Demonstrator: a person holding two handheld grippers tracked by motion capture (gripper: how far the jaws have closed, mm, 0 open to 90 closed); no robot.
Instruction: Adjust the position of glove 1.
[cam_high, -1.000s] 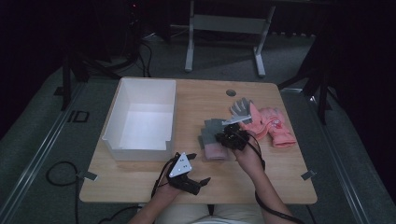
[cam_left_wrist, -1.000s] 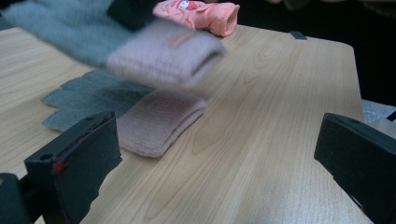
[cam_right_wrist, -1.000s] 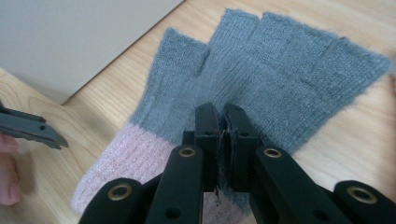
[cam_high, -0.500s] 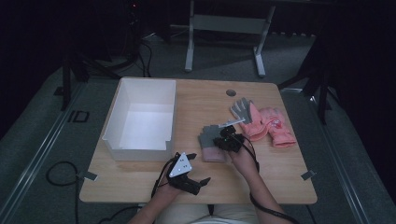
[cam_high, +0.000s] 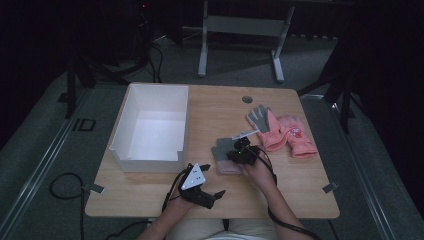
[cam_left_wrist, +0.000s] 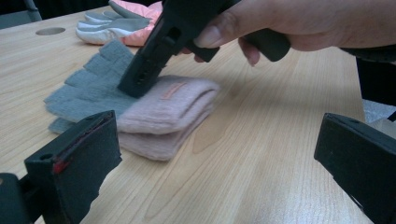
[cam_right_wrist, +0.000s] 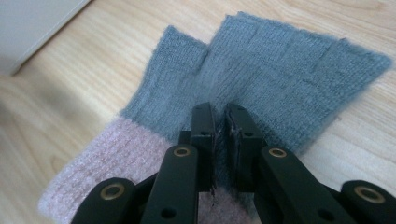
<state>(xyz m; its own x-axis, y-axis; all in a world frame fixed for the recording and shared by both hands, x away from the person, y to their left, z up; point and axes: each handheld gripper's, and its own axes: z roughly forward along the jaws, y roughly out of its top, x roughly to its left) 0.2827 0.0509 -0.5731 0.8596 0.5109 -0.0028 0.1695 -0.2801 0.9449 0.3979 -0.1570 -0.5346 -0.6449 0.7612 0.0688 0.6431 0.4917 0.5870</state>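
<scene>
At the near edge of the light wooden table (cam_high: 150, 200), the left gripper (cam_high: 212, 196) rests low on the wood with its jaws wide apart and nothing between them. In the left gripper view the two black jaws stand far from each other at the bottom corners, and bare table lies between them.

A little farther in lies the knitted fingerless glove with a grey hand part and a pale pink cuff (cam_right_wrist: 261, 70). It lies flat on the table, just right of the white box, and the cuff is folded so that it looks thick (cam_left_wrist: 163, 116).

The right gripper (cam_right_wrist: 220, 122) comes down on this glove at a slant. Its jaws have just been opening a little; they are very narrow, with a thin slit between them, and they sit on the grey knit just beyond the cuff. Whether a fold of wool is pinched in the slit, I cannot tell.

Left of the glove stands the white rectangular open box (cam_high: 150, 155). Farther back on the right lie a grey work glove (cam_high: 258, 117) and, touching it, a pair of pink gloves (cam_high: 292, 135). Near the far edge is a round dark hole in the table (cam_high: 247, 99).
</scene>
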